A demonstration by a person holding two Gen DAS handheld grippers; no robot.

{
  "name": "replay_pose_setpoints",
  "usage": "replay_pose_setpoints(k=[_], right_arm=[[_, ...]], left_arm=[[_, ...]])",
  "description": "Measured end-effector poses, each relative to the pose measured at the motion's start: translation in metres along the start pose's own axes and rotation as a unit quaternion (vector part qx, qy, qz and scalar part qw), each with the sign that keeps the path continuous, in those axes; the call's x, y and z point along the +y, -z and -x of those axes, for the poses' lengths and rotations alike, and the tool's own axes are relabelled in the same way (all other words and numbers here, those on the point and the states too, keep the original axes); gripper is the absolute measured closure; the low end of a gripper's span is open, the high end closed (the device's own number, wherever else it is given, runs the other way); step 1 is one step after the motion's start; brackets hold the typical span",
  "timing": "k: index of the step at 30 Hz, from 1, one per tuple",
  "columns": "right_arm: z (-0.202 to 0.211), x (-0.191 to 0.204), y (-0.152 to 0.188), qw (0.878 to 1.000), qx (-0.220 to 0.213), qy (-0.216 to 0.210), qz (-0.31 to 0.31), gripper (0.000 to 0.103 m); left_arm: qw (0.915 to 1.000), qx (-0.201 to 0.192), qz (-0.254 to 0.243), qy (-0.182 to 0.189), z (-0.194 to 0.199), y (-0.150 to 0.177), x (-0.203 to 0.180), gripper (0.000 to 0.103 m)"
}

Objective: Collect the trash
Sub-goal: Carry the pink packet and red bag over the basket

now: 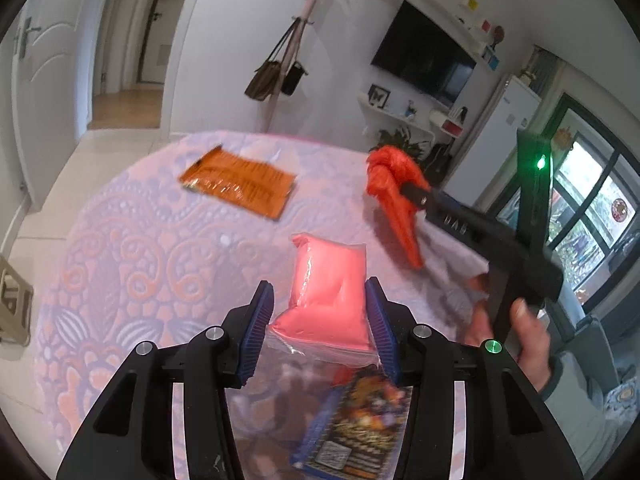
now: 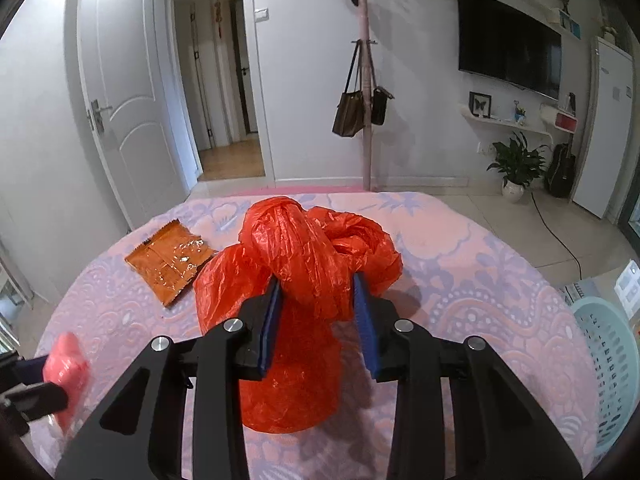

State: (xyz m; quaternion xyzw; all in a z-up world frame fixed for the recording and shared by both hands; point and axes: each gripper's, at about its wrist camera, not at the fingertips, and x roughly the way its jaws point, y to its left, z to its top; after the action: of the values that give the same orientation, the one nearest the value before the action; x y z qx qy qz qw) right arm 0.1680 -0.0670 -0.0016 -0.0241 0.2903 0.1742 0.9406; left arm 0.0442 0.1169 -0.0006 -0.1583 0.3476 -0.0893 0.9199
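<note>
My left gripper (image 1: 320, 304) is shut on a pink packet in clear plastic (image 1: 328, 292), held above the patterned tablecloth (image 1: 140, 280). A printed snack wrapper (image 1: 360, 428) lies below the left fingers. My right gripper (image 2: 316, 304) is shut on a crumpled red plastic bag (image 2: 304, 272), which hangs between its blue pads; it also shows in the left wrist view (image 1: 394, 188). An orange foil wrapper (image 1: 240, 184) lies flat on the far side of the table, also in the right wrist view (image 2: 170, 264). The pink packet shows at the left edge of the right wrist view (image 2: 66, 364).
A pale green laundry basket (image 2: 608, 360) stands on the floor to the table's right. A coat stand with bags (image 2: 366, 112), a potted plant (image 2: 516, 168) and a wall television (image 2: 508, 40) are beyond the table. A stool (image 1: 14, 304) stands at the left.
</note>
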Motion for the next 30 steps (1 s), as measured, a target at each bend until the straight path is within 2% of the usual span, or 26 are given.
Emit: replay_pose_setpoints(k=[7,12,18,25,30], right_arm=[[0.063,-0.042,-0.002,0.998,-0.049,0.011,-0.043,0.073],[0.118,-0.078,0.006,0.992,-0.093,0.069,-0.050,0.073],[0.170,-0.128,0.023,0.980,-0.123,0.135,-0.073,0.073],[0.208,-0.190,0.033,0.964,-0.137,0.202,-0.105,0.073],[0.217,-0.235,0.048,0.956,-0.127,0.226,-0.136,0.073]], left_arm=[[0.9991,-0.018,-0.029,0.026,0.008,-0.017,-0.044,0.057],[0.9967,-0.032,-0.054,0.051,0.005,-0.030,-0.085,0.057],[0.9899,-0.038,-0.102,0.091,-0.014,-0.041,-0.158,0.057],[0.9817,-0.023,-0.132,0.136,-0.053,-0.045,-0.240,0.057],[0.9755,0.003,-0.146,0.164,-0.091,-0.043,-0.288,0.057]])
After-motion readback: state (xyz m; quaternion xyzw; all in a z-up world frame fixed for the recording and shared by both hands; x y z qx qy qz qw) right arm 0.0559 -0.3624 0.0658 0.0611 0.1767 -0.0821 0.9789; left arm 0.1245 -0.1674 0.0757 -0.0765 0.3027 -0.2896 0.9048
